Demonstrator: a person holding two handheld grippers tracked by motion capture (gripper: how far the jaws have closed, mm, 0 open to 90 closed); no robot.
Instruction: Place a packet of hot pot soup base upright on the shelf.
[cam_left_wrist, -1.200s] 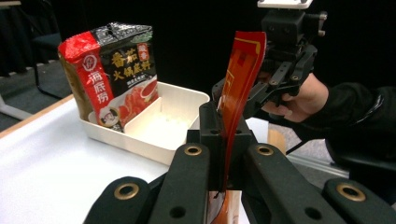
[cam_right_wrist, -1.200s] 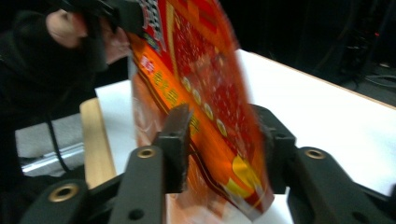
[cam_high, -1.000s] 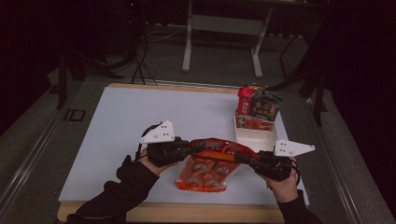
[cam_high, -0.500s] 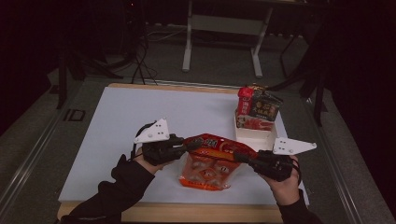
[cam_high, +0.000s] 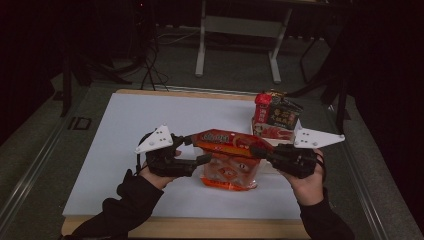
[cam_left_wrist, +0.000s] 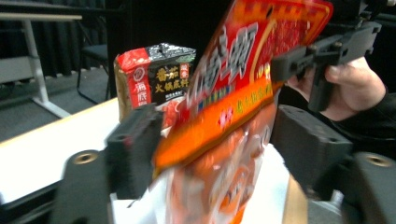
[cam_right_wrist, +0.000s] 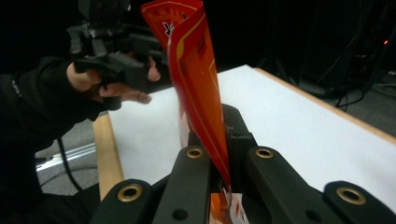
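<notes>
**Left gripper lets go, right gripper keeps the snack bag**

The left gripper (cam_high: 200, 150) has its jaws spread apart now — they have just been opening. The left end of the red-and-orange snack bag (cam_high: 231, 159) is between them, but in the left gripper view the bag (cam_left_wrist: 233, 102) hangs in the gap, and the pads (cam_left_wrist: 135, 149) do not seem to press on it; the picture is blurred there, so a light touch on one side cannot be excluded. The right gripper (cam_high: 260, 151) is closed tight on the other end of the bag: in its own view the orange edge (cam_right_wrist: 201, 88) stands clamped between the two black jaws (cam_right_wrist: 219, 154).

The bag is lifted near the front of the white table (cam_high: 165, 115), its top seam stretched between the two hands and its body hanging down toward the surface. Behind it, at the right side of the table, a white tray (cam_high: 260, 134) holds other packets (cam_high: 277, 115), among them a black-and-red soup base pack.

As I judge it, the picking up is done and the handing over to one hand is nearly done — what is left is to carry the bag to the tray, probably, and release it.

Compared with one second ago, the left jaws were closed on the bag then, and the right end of the bag now sits a little higher.
</notes>
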